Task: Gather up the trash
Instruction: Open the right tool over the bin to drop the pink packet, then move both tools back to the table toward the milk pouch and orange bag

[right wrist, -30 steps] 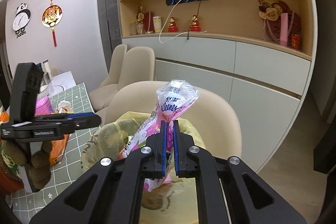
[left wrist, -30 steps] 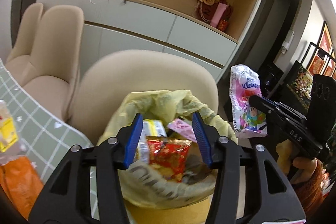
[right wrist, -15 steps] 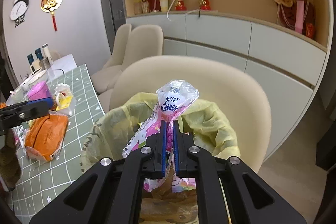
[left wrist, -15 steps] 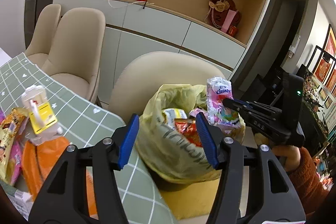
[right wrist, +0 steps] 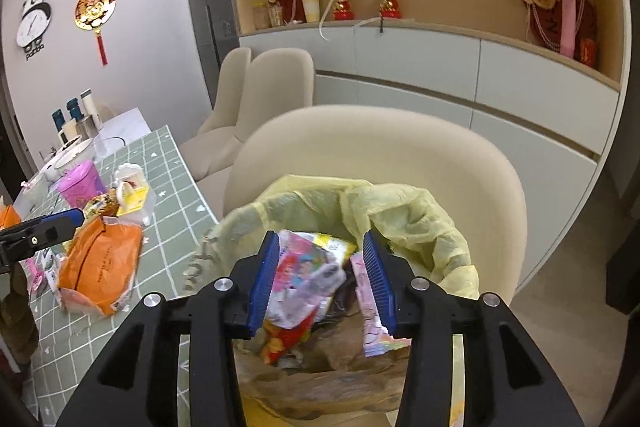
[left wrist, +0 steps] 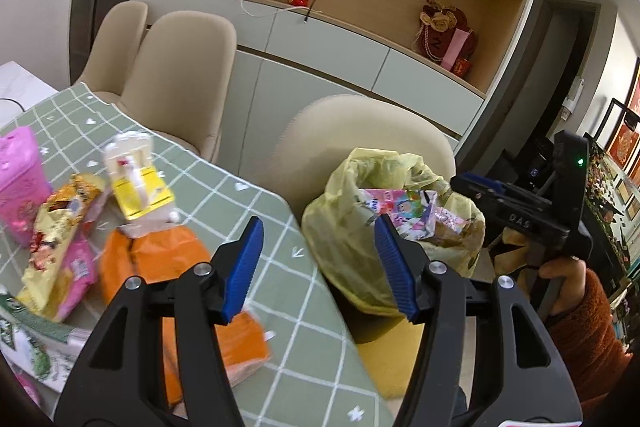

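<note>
A yellow trash bag point(left wrist: 360, 227) point(right wrist: 400, 215) stands on a beige chair beside the table, holding several wrappers. The pink tissue pack point(right wrist: 304, 279) point(left wrist: 396, 207) lies blurred in the bag's mouth, free of any grip. My right gripper point(right wrist: 322, 279) is open and empty just above the bag; it also shows in the left wrist view point(left wrist: 472, 187). My left gripper point(left wrist: 318, 269) is open and empty over the table edge, left of the bag. An orange packet point(left wrist: 160, 259) point(right wrist: 100, 263) lies under it.
On the green checked tablecloth point(left wrist: 256, 203) lie a yellow-and-white packet point(left wrist: 136, 187), a pink container point(left wrist: 18, 179), and yellow and pink wrappers point(left wrist: 60, 247). Beige chairs point(left wrist: 180, 75) and a cabinet wall point(left wrist: 360, 67) stand behind.
My right gripper has opened and let go of the pink tissue pack, which dropped into the bag. My left gripper has swung left, from over the bag to over the table.
</note>
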### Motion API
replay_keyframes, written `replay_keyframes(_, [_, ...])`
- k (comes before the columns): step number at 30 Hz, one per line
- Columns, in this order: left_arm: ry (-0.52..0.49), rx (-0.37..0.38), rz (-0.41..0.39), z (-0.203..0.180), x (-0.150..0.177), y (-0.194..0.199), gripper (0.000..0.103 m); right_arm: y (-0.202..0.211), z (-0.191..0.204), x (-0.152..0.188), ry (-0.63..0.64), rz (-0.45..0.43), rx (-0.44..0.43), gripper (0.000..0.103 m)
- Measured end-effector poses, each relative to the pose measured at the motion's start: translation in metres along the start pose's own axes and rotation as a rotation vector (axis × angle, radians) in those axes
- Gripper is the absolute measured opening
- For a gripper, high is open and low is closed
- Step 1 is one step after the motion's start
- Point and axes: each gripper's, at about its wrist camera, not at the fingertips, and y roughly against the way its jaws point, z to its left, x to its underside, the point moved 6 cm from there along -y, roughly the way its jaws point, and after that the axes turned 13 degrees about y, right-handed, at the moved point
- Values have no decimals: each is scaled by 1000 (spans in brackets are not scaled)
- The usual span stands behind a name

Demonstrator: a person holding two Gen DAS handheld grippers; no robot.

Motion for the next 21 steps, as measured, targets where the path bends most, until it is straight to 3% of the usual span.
replay_keyframes(3, [-7, -21, -26, 16, 1, 19, 55, 9, 18, -8, 15, -31, -24, 42])
replay_keyframes(11, [31, -167, -126, 91, 0, 87, 55, 17, 95, -24, 140, -82, -137, 42])
replay_keyframes(21, [80, -270, -181, 155, 6, 149, 55, -6, 141, -14, 129, -30, -205, 42])
